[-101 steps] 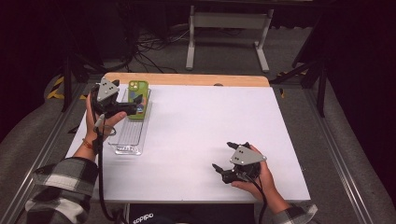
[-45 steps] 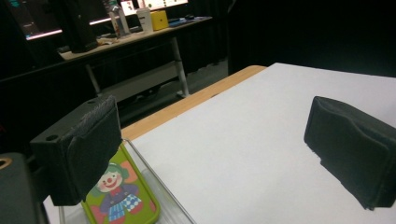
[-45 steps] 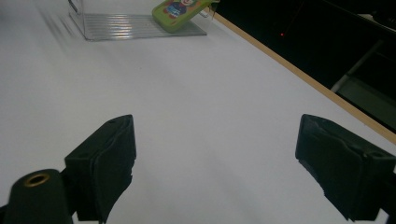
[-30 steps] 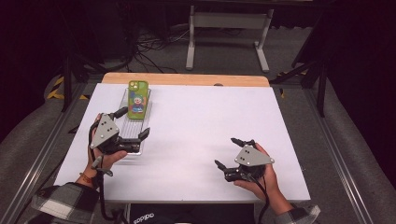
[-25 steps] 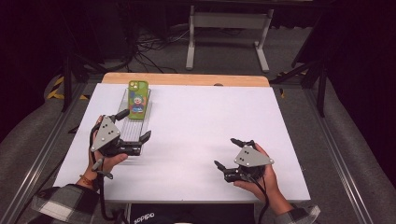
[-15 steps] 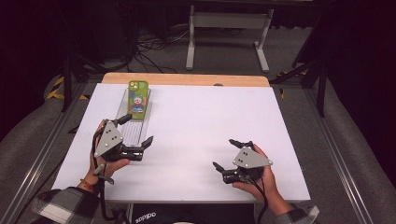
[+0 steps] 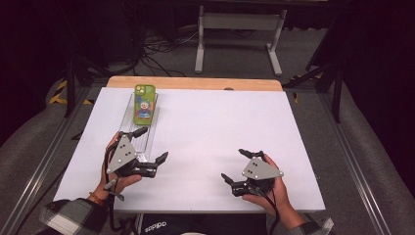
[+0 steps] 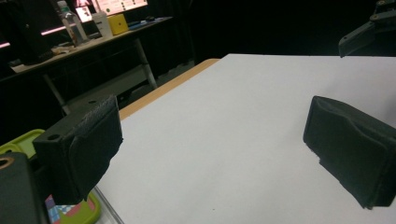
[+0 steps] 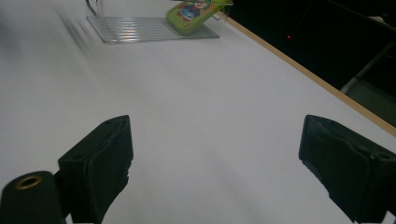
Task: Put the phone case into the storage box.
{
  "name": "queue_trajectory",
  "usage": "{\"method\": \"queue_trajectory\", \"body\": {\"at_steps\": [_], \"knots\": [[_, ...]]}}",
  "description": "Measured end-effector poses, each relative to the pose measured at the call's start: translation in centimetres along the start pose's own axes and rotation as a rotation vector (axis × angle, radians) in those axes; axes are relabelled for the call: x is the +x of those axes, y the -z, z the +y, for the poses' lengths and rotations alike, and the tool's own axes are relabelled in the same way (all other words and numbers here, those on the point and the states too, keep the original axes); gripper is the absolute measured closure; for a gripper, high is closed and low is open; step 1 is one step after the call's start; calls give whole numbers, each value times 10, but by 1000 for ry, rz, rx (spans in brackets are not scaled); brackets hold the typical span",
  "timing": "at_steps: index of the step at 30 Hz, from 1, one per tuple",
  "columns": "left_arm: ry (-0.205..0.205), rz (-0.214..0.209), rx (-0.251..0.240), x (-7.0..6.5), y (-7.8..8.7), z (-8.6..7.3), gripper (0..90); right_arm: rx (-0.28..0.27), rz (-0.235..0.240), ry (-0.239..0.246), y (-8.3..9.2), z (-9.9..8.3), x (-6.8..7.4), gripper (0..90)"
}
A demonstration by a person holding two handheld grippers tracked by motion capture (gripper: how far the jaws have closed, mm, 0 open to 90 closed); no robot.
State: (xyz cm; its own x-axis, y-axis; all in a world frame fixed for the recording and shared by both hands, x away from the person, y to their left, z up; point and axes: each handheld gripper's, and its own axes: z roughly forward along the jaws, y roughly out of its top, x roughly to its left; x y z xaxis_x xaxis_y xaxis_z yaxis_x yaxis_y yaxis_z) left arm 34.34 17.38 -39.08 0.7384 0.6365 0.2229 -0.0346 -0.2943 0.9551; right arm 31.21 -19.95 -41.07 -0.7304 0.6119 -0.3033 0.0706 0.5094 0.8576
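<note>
A phone in a green case with a cartoon figure [image 7: 145, 104] lies in the far end of a clear ribbed tray [image 7: 128, 128] at the table's left. My left gripper [image 7: 151, 144] hovers over the tray's near end, open and empty, its jaws wide apart. In the left gripper view the open left gripper [image 8: 210, 149] looks across bare white table, with the green case [image 8: 81, 211] at the bottom left. My right gripper [image 7: 235, 165] is open and empty near the front right. The right gripper view has the right gripper [image 9: 219, 163] facing the phone [image 9: 194, 13] and tray [image 9: 140, 29] far off.
The white table [image 7: 220, 122] has a wooden strip [image 7: 195, 83] along its far edge. A metal stand [image 7: 240, 29] and cables sit on the floor beyond. The other gripper [image 8: 369, 32] shows at the top right of the left gripper view.
My left gripper has drawn back from the phone toward the near end of the tray, open and empty. The phone stays in the tray. The right gripper has barely moved.
</note>
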Motion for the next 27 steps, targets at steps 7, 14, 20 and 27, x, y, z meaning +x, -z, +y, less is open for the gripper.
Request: {"method": "queue_trajectory", "body": {"at_steps": [7, 14, 20, 27], "knots": [[-11, -8, 8, -4, -2, -5, 55, -7, -10, -6, 2, 0, 0, 91], [0, -33, 14, -11, -5, -11, 58, -11, -12, 2, 3, -1, 0, 91], [-8, -35, 23, -13, -5, -13, 58, -16, -15, 2, 5, -1, 0, 91], [1, -42, 25, -15, -2, -18, 60, -21, -11, 7, 3, 0, 1, 91]]}}
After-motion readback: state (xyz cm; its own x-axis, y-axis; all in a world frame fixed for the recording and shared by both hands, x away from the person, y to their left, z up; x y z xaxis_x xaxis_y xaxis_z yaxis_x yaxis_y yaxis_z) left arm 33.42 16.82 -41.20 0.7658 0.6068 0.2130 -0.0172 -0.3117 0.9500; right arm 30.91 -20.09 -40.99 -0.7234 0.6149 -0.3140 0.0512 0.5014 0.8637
